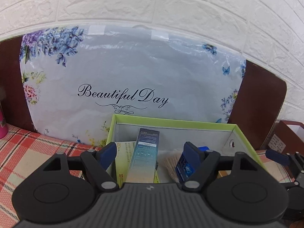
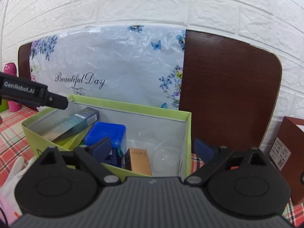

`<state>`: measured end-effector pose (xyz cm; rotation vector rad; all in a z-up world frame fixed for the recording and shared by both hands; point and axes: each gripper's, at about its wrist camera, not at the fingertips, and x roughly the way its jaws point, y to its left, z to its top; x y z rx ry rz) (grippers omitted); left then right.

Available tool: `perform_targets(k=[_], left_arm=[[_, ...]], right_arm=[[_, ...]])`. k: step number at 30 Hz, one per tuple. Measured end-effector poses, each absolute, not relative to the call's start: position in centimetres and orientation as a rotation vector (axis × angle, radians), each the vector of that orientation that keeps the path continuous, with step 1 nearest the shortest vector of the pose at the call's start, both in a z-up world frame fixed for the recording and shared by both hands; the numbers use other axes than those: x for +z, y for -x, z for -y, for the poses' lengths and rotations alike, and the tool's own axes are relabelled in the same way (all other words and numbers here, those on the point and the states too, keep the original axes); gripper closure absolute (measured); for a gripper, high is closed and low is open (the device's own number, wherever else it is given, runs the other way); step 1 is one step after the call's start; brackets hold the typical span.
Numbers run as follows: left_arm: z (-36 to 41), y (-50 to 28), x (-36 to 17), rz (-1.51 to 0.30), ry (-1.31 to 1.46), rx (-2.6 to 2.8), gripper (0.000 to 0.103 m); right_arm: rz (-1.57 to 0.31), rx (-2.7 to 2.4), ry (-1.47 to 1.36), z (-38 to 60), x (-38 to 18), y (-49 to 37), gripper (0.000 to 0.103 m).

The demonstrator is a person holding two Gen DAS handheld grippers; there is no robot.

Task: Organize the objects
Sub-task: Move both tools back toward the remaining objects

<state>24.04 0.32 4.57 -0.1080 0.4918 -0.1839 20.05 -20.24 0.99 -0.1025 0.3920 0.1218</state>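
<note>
A green-rimmed open box (image 1: 176, 123) (image 2: 131, 106) stands on the plaid cloth. Inside lie a long teal-blue carton (image 1: 145, 155) (image 2: 76, 123), a blue plastic case (image 2: 106, 134), a brown carton (image 2: 139, 160), a clear plastic lid (image 2: 165, 157) and a bundle of toothpicks (image 1: 171, 163). My left gripper (image 1: 150, 153) is open, its fingers astride the teal carton above the box, not touching it. My right gripper (image 2: 154, 148) is open and empty over the box's near right part. The left gripper's body (image 2: 32, 93) shows in the right wrist view.
A floral "Beautiful Day" plastic bag (image 1: 123, 79) leans on a dark brown board (image 2: 228, 87) against the white brick wall. A brown paper bag (image 2: 288, 152) stands to the right. A pink bottle (image 2: 11, 87) stands at the far left. A white-gloved hand (image 2: 13, 172) is at lower left.
</note>
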Motion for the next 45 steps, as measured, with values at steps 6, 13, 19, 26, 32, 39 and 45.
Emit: perform_targets(k=[6, 13, 19, 26, 32, 39, 45], left_arm=[[0.4, -19.5, 7.0, -0.5, 0.074, -0.199, 0.022], [1.3, -12.7, 6.9, -0.485, -0.031, -0.173, 0.02], [1.4, -9.0, 5.7, -0.521, -0.022, -0.178, 0.02], [0.1, -5.1, 3.5, -0.559, 0.029, -0.194, 0.02], [-2.7, -2.4, 0.8, -0.639, 0.042, -0.161, 0.02], [-5.8, -0.3, -1.2, -0.696, 0.09, -0.121, 0.02], [-6.1, 0.1, -1.6, -0.693, 0.1, -0.156, 0.02]], right_arm=[[-0.327, 0.094, 0.058, 21.0, 4.1, -15.8, 0.0], [-0.326, 0.093, -0.059, 22.3, 5.3, -8.9, 0.0], [-0.36, 0.081, -0.11, 22.7, 4.1, -3.9, 0.0], [-0.418, 0.073, -0.131, 22.6, 1.4, 0.5, 0.0], [-0.499, 0.12, -0.138, 21.2, -1.4, 2.6, 0.0], [-0.565, 0.296, -0.045, 16.0, -3.4, 2.6, 0.0], [-0.607, 0.331, 0.027, 12.8, -5.1, 1.9, 0.006]])
